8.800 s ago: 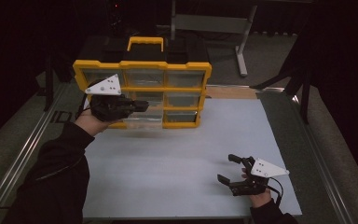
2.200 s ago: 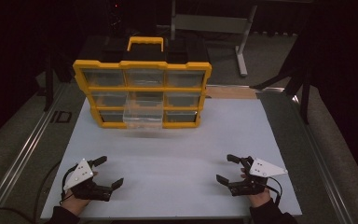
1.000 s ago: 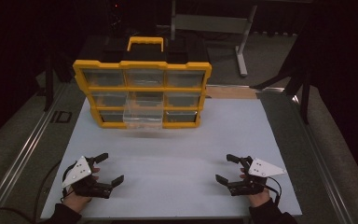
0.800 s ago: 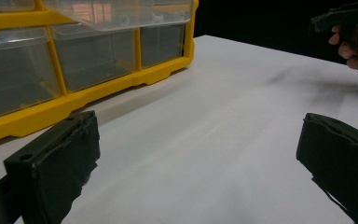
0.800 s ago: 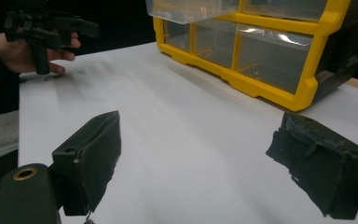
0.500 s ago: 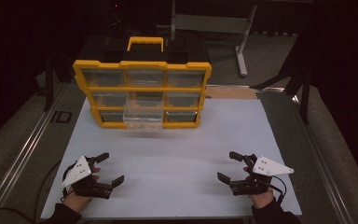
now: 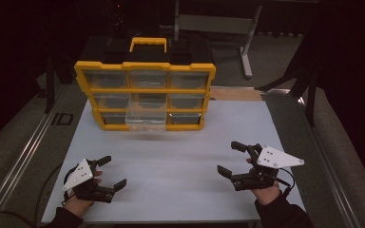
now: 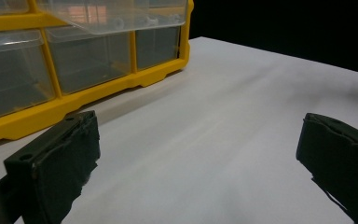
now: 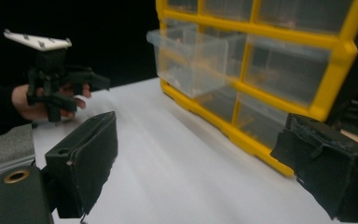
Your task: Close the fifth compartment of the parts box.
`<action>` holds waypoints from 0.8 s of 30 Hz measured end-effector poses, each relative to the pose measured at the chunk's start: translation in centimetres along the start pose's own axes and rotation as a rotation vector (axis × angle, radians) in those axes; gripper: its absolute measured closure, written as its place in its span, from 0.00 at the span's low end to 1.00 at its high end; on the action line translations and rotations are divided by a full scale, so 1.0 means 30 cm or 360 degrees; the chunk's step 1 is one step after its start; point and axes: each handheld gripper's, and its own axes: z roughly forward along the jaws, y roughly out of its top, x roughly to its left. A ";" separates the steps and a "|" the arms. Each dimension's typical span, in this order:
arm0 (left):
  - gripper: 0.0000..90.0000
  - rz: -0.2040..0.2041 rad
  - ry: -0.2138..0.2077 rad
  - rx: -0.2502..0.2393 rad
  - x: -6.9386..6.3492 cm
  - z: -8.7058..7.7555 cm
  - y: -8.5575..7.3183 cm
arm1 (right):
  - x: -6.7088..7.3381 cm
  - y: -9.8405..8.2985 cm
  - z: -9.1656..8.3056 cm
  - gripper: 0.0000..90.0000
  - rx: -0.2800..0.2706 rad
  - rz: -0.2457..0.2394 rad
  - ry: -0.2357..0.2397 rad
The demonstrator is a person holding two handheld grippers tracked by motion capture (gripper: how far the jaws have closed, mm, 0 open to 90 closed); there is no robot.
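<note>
1. High view: set above the near edge of the white table (image 7: 180, 156), facing forward and down; far enough to take in the whole yellow drawer cabinet (image 7: 145, 95) and both hands.
2. Left gripper view: low over the table (image 8: 223, 121), close, aimed along the surface toward the cabinet's (image 8: 74, 88) lower corner.
3. Right gripper view: low too, turned across the table (image 9: 177, 158) toward the cabinet (image 9: 261, 70) and the left gripper (image 9: 58, 88).
4. Shared by all three: the pulled-out clear drawer (image 7: 145, 116) (image 8: 116, 14) (image 9: 189, 60) and the tabletop before it.
</note>
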 end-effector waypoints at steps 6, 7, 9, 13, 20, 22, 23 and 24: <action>0.00 -0.0002 0.0003 -0.0004 0.003 -0.003 0.001 | 0.020 0.063 0.043 0.12 -0.0005 -0.0048 0.0012; 0.00 -0.0003 0.0002 -0.0003 0.003 -0.003 0.001 | 0.025 0.074 0.054 0.12 -0.0001 -0.0052 0.0017; 0.00 -0.0003 0.0002 -0.0007 0.002 -0.004 0.002 | 0.031 0.088 0.069 0.12 0.0001 -0.0062 0.0010; 0.00 0.0001 0.0001 -0.0015 0.001 -0.006 0.003 | 0.041 0.112 0.105 0.12 -0.0003 -0.0067 0.0000; 0.00 0.0007 -0.0002 -0.0008 0.001 -0.006 0.003 | 0.055 0.127 0.165 0.14 0.0011 -0.0073 -0.0026; 0.00 0.0007 -0.0004 -0.0010 0.000 -0.006 0.003 | 0.058 0.128 0.185 0.14 0.0017 -0.0061 -0.0032; 0.00 0.0008 -0.0005 -0.0010 0.000 -0.006 0.004 | 0.060 0.128 0.193 0.14 0.0015 -0.0064 -0.0031; 0.00 0.0009 -0.0005 -0.0008 0.000 -0.006 0.004 | 0.063 0.129 0.203 0.14 0.0025 -0.0069 -0.0027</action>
